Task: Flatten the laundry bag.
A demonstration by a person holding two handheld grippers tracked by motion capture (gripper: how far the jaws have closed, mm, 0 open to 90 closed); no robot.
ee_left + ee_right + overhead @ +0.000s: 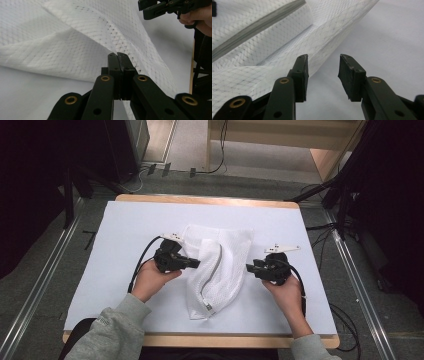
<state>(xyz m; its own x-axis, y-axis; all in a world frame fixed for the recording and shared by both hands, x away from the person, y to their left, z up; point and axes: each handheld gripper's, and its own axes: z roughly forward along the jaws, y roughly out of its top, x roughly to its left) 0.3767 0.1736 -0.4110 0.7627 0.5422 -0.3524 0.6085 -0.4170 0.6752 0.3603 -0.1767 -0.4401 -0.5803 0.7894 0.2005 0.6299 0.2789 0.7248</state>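
Note:
A white mesh laundry bag (227, 255) with a grey zipper (216, 270) lies in the middle of the white table (130, 230). My left gripper (197, 263) is at the bag's left edge. Its jaws (117, 56) are pressed together, and a raised fold of the mesh (62, 45) runs up from their tips, so they seem to pinch the cloth. My right gripper (249, 268) is at the bag's right edge with its jaws apart (324, 62). One jaw rests beside the mesh (262, 37), and bare table shows in the gap. The zipper (257, 27) crosses the upper left of the right gripper view.
The table's wooden edge (210, 340) runs along the front. Black cables (142, 255) trail from both grippers over the table. Stands and cables (345, 200) sit on the floor to the right. The other gripper (160, 8) shows at the top right of the left gripper view.

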